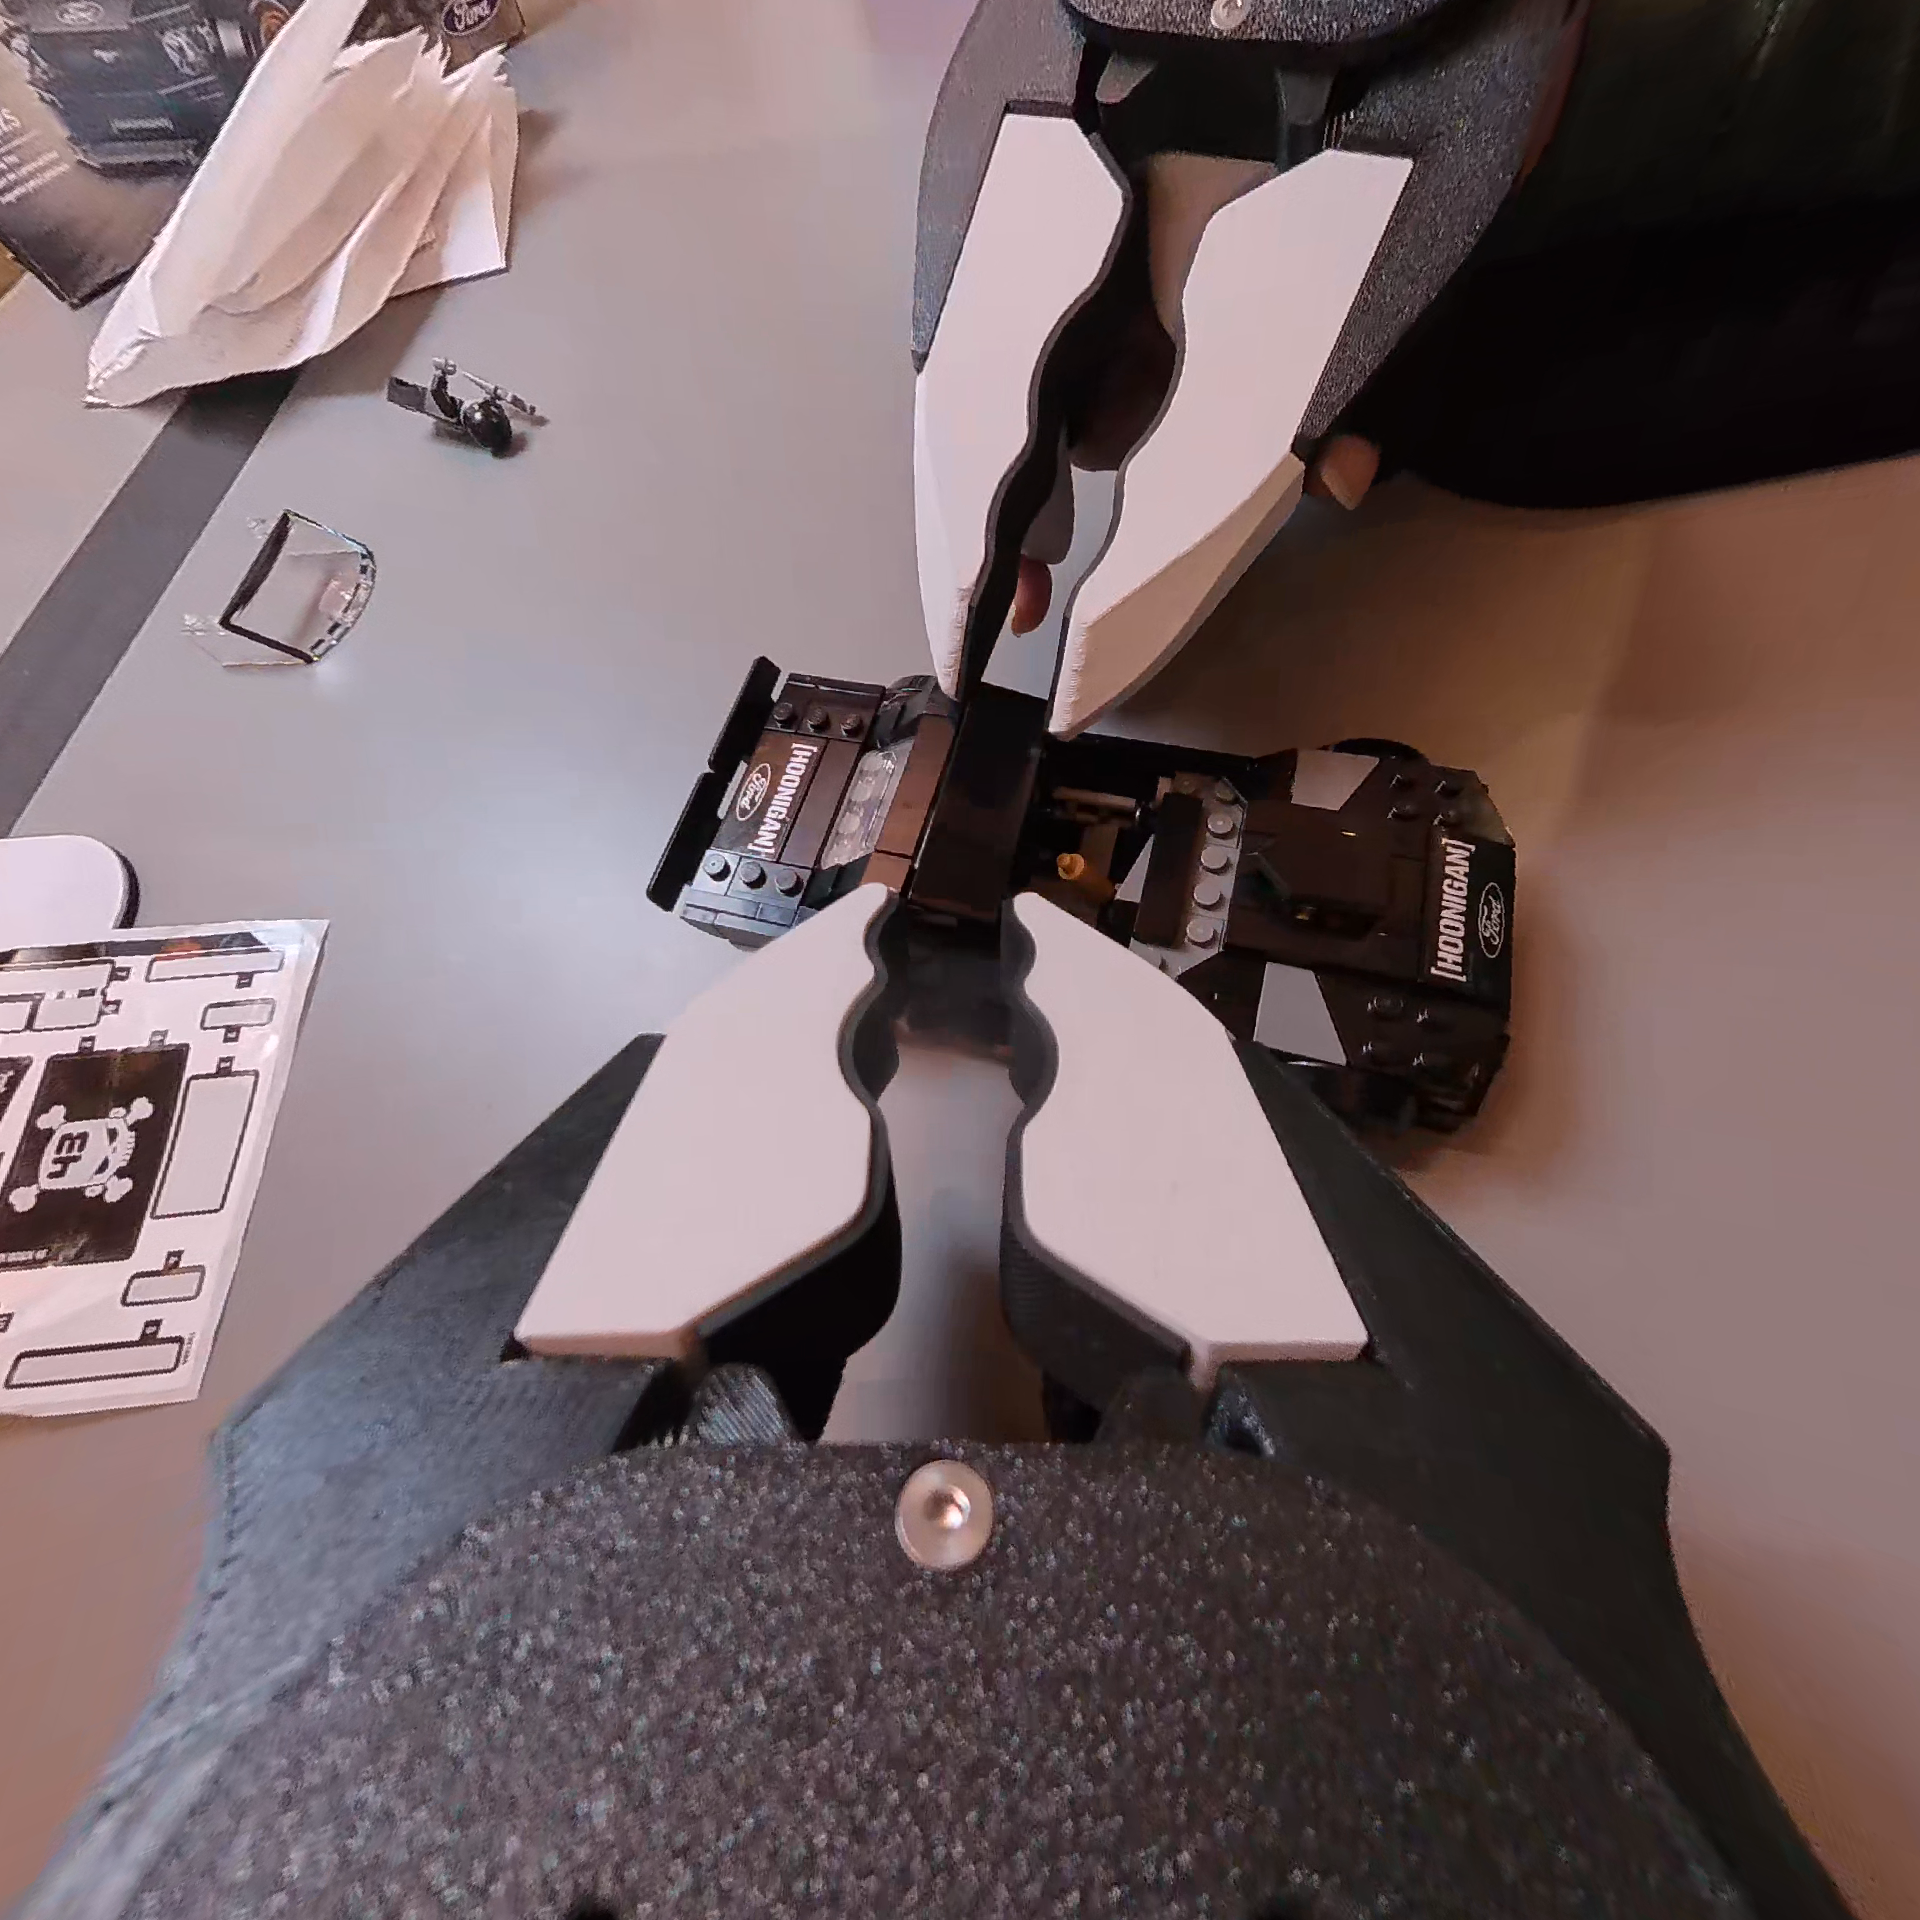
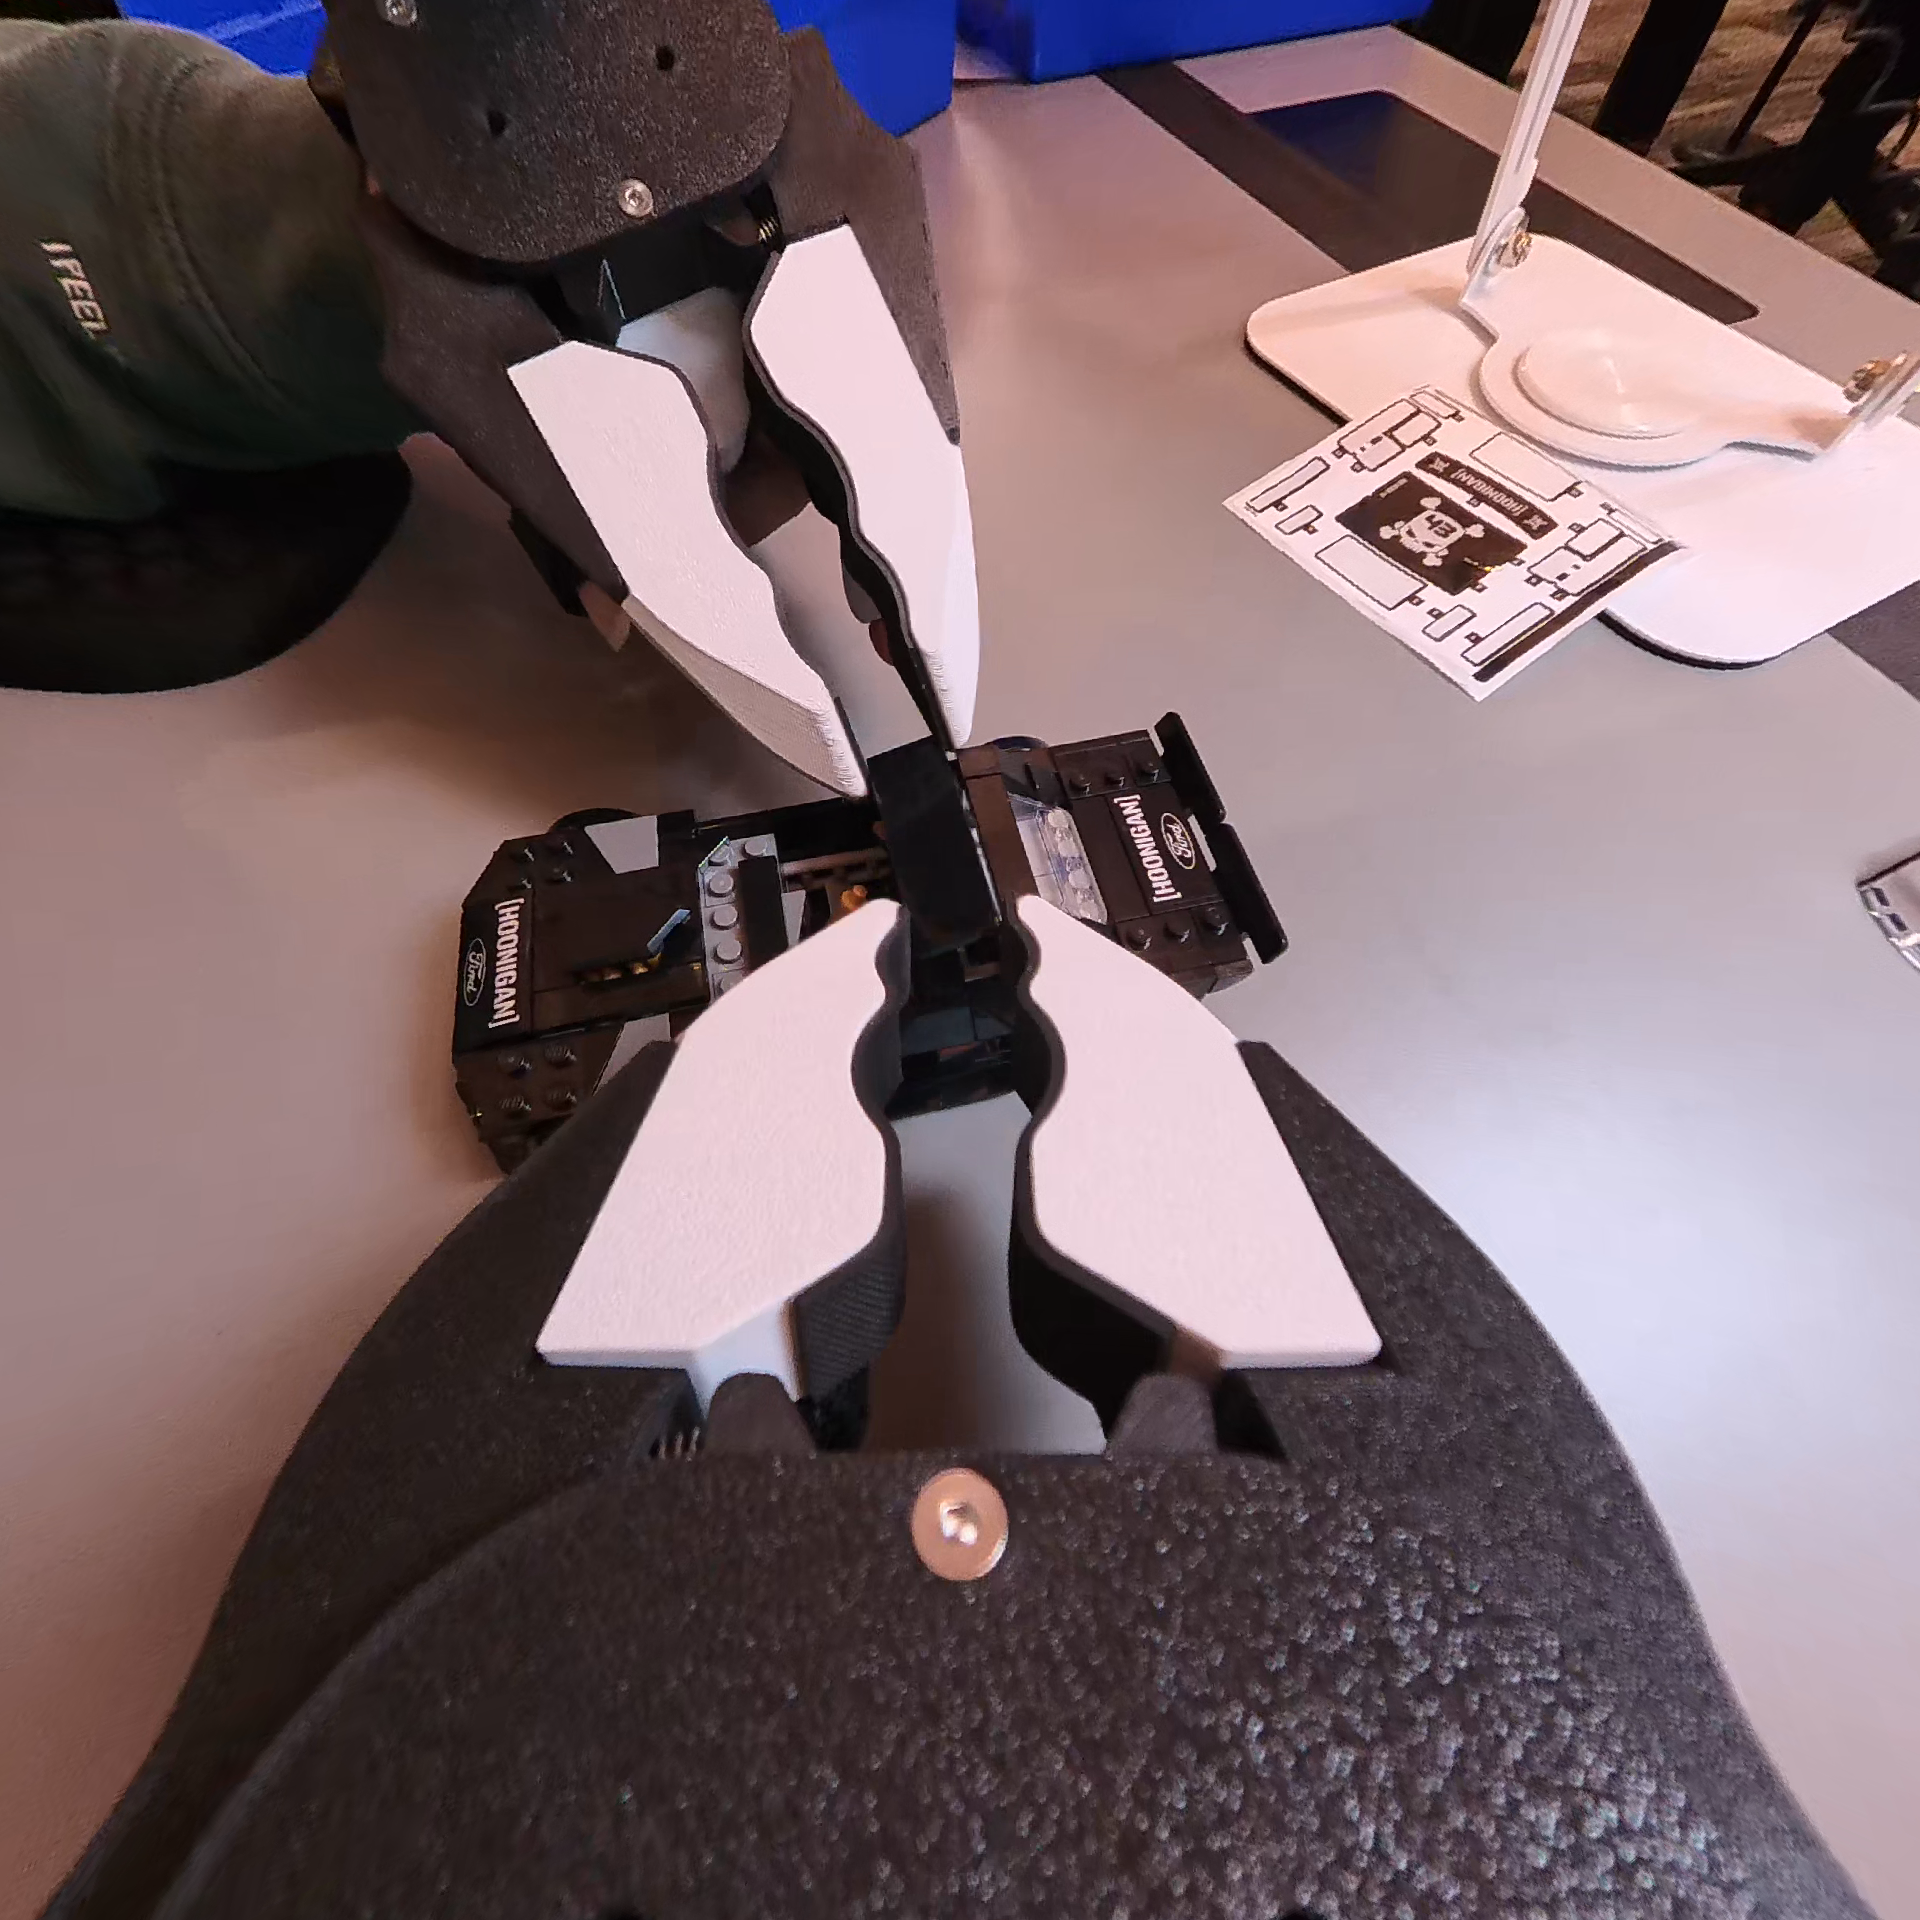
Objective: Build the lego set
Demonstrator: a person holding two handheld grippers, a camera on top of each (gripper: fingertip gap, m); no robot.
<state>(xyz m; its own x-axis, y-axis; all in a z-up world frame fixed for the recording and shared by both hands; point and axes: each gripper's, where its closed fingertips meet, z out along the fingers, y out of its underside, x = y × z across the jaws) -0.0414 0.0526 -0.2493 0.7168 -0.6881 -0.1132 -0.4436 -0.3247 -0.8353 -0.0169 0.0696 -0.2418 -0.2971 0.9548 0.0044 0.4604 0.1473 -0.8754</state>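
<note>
Car: black lego car [image 1: 1091, 862], part-built, studs showing, stickered panels at both ends, mid-worktop [image 1: 520, 727].
Roof piece: glossy black plate [image 1: 982, 800] across its middle.
Left gripper [image 1: 940, 914]: jaws clamped on plate's near end.
Right gripper [image 2: 951, 920]: jaws clamped on the opposite end.

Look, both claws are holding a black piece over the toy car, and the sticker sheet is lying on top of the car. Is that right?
Not quite. The sticker sheet lies on the table, off to the side of the toy car, as the right wrist view shows. The rest holds: the left claw and right claw both hold the black piece over the car.
</note>
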